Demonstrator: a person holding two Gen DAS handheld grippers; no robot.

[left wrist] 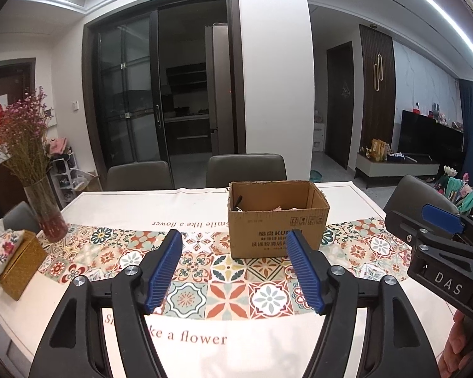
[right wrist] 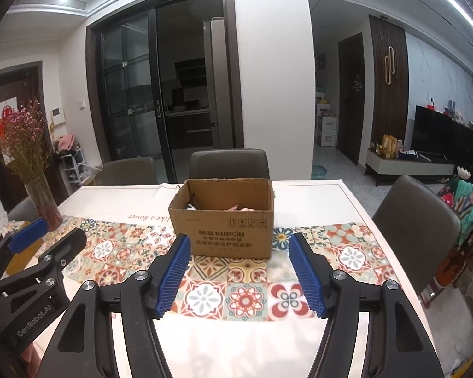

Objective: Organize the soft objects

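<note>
An open cardboard box (left wrist: 277,230) (right wrist: 224,223) stands on the patterned runner of the table. Pale pink soft things (right wrist: 241,209) show low inside it, with something dark (left wrist: 237,203) at its left wall. My left gripper (left wrist: 236,271) hangs open in front of the box, a little to its left, with nothing between its blue pads. My right gripper (right wrist: 241,267) is open too, nearly centred on the box, and holds nothing. Each gripper shows at the edge of the other's view: the right one (left wrist: 438,236) and the left one (right wrist: 41,239).
A glass vase of dried pink flowers (left wrist: 45,214) and a tissue box with a floral cover (left wrist: 12,258) stand at the table's left end. Grey chairs (left wrist: 246,170) line the far side; another chair (right wrist: 416,230) is at the right. The tablecloth (left wrist: 173,337) lies below the grippers.
</note>
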